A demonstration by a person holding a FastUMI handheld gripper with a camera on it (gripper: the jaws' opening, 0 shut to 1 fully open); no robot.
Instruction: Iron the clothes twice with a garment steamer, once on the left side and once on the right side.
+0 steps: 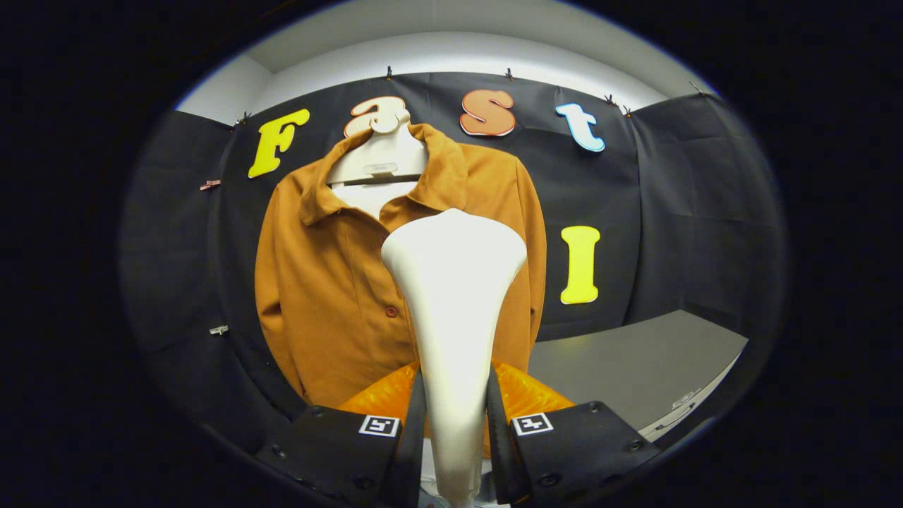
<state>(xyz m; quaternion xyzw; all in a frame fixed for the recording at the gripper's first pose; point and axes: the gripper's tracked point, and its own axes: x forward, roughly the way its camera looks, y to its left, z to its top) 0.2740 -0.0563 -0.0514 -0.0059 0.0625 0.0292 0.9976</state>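
Right now my hand-held gripper [455, 423] is closed on the steamer [453, 296]: both fingers press against the narrow lower part of its handle, one on each side, and the body rises between them and flares out to a broad head above. The head stands in front of the shirt [331, 282], over its middle and toward its right half, just below the collar. I cannot tell whether the head touches the cloth or stops just short of it.

The shirt hangs on a hanger [379, 159] against the booth's wall, front facing me, collar open. Its left sleeve and left edge show in full, with bare wall beside them, so there is free room on that side. Its right edge runs down just past the steamer head, with open wall beyond it too. One button [391, 311] shows left of the steamer.

A counter [635, 360] lies beyond my right finger, its near edge running toward me; its far edge meets the wall, and its left end reaches close to the shirt's lower right edge.
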